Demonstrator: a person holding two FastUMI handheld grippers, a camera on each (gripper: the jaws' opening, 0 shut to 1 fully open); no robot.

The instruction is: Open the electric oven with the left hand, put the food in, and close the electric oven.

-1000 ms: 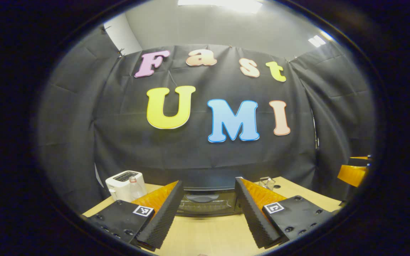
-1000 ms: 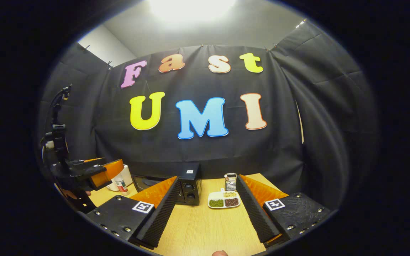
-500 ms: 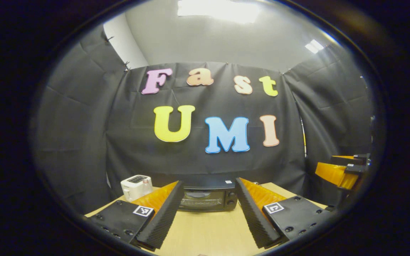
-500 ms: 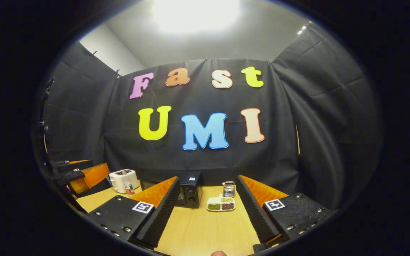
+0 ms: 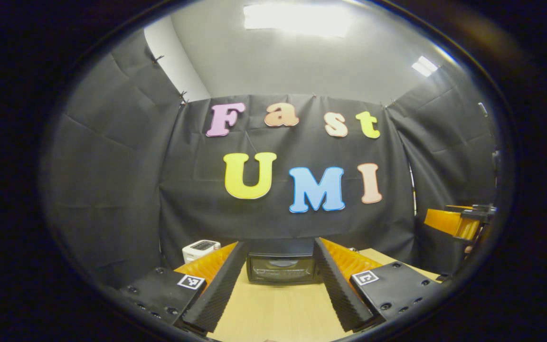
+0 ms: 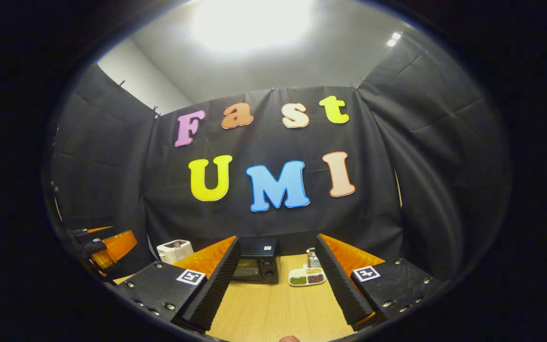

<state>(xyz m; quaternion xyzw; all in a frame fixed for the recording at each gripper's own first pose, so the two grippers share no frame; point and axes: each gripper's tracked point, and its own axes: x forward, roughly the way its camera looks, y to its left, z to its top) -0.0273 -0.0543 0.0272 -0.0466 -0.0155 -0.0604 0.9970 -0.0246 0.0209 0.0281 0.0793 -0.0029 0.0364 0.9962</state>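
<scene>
Electric oven (image 5: pixel 281 267) at table's (image 5: pixel 273 313) far edge, door shut, flanks cut off by fingers; toaster (image 5: pixel 199 249) half hidden toward far left corner; food tray (image 6: pixel 306 276) right of oven, contents indistinct; left gripper (image 5: pixel 279 285) and right gripper (image 6: pixel 276 285) spread wide, empty, above near edge.
</scene>
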